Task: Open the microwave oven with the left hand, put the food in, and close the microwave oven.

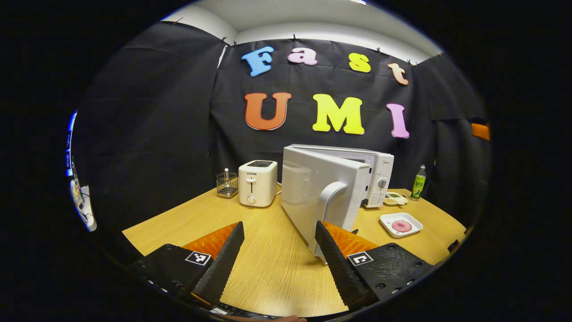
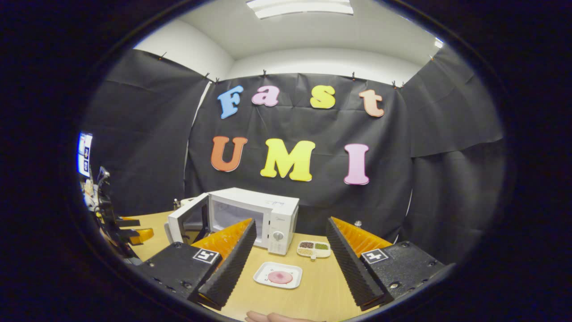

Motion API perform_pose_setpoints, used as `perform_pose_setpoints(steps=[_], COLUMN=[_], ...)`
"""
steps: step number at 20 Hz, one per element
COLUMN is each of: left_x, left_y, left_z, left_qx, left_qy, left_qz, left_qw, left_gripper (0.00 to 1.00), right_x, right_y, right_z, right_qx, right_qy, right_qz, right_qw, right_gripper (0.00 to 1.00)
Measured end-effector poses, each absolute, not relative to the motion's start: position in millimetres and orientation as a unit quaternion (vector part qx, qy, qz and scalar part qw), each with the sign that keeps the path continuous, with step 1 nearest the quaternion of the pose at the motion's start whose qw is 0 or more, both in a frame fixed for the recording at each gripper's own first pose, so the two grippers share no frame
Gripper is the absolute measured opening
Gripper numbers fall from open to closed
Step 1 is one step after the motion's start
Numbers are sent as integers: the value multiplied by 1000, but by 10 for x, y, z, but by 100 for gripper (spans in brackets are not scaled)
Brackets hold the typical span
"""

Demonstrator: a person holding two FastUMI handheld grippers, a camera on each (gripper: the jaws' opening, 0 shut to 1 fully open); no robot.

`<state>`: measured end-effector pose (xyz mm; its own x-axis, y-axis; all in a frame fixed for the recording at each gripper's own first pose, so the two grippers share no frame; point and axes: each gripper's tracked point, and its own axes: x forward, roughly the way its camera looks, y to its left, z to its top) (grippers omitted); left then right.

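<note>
The white microwave stands at the back of the wooden table, its door swung wide open toward me, handle facing out. My left gripper is open just in front of the door, its right finger close to the door's lower edge and nothing between the fingers. In the right gripper view the microwave shows its open door on the left. A white plate with a pink round of food lies in front of it. My right gripper is open above the plate.
A white toaster and a wire utensil holder stand left of the microwave. A small divided dish, a green bottle and the food plate sit to its right. The table's edge is near.
</note>
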<state>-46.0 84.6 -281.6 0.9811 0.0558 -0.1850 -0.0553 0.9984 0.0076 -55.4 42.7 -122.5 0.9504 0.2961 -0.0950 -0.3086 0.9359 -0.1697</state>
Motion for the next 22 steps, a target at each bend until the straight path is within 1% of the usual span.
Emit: perform_pose_setpoints(steps=[1,2,3,7,11,12,13,15,16,17,18,20,22], left_x=[-512,-551,-584,-575,-470,-430,-388,-325,-294,-259,-229,-180,-110], left_y=[885,889,856,730,592,571,564,531,512,492,476,410,369], left_z=[-2718,-2611,-2505,-2032,-1652,-1574,-1490,-1363,-1314,-1271,-1220,-1141,-1094], left_qx=[2,5,6,15,15,15,16,20,21,22,22,29,37], left_qy=[90,86,83,55,29,23,17,9,8,8,2,-8,-19], left_qz=[32,33,30,14,-4,-5,-5,-5,-4,-3,0,-2,2], left_qw=[995,996,996,998,999,1000,1000,1000,1000,1000,1000,1000,999], left_gripper=[95,95,95,95,94,94,94,94,94,94,94,95,95], right_x=[-485,-402,-328,26,380,478,572,754,838,908,1005,1127,1150], right_y=[444,442,450,429,378,339,298,232,208,191,154,69,87], right_z=[-1269,-1319,-1349,-1424,-1624,-1683,-1758,-2008,-2156,-2292,-2400,-2775,-3221], right_qx=[-100,-105,-106,-104,-112,-110,-104,-89,-82,-80,-71,-56,-43], right_qy=[42,49,57,84,140,158,178,234,268,300,322,387,456], right_qz=[153,148,146,135,134,133,131,134,138,151,154,155,171], right_qw=[982,982,982,982,975,972,970,959,950,939,931,907,872], right_gripper=[96,96,100,100,100,96,100,100,96,96,100,98,93])
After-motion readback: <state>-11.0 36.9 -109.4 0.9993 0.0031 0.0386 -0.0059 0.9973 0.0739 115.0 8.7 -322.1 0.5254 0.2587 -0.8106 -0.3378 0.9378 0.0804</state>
